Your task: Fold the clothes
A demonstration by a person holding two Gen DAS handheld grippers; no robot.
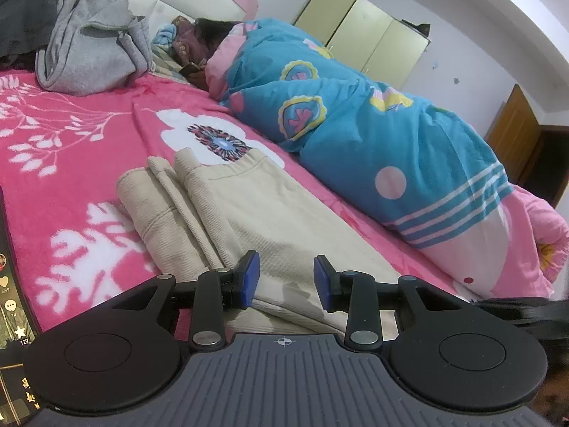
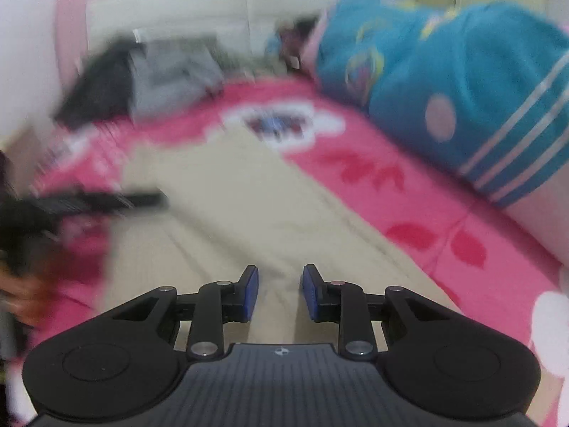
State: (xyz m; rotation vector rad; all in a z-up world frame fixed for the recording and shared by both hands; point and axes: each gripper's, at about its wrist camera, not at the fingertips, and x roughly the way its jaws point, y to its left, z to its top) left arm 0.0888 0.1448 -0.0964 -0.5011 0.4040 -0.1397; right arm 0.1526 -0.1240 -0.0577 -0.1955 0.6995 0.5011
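Beige trousers [image 1: 249,213] lie folded lengthwise on the pink flowered bed cover [image 1: 71,135], their leg ends pointing away from me. My left gripper [image 1: 286,281] hovers over the near end of the trousers, open, with only cloth showing behind its blue pads. The right wrist view is motion-blurred. There my right gripper [image 2: 280,291] is open above the same trousers [image 2: 220,213], nothing between its fingers. A dark blurred shape [image 2: 89,199] at the left of that view looks like my left gripper.
A crumpled grey garment [image 1: 92,42] and a dark one [image 1: 25,7] are heaped by the headboard. A person lies under a blue quilt [image 1: 355,124] along the right side of the bed. A phone screen [image 1: 10,302] stands at the left edge. A wardrobe [image 1: 370,35] is behind.
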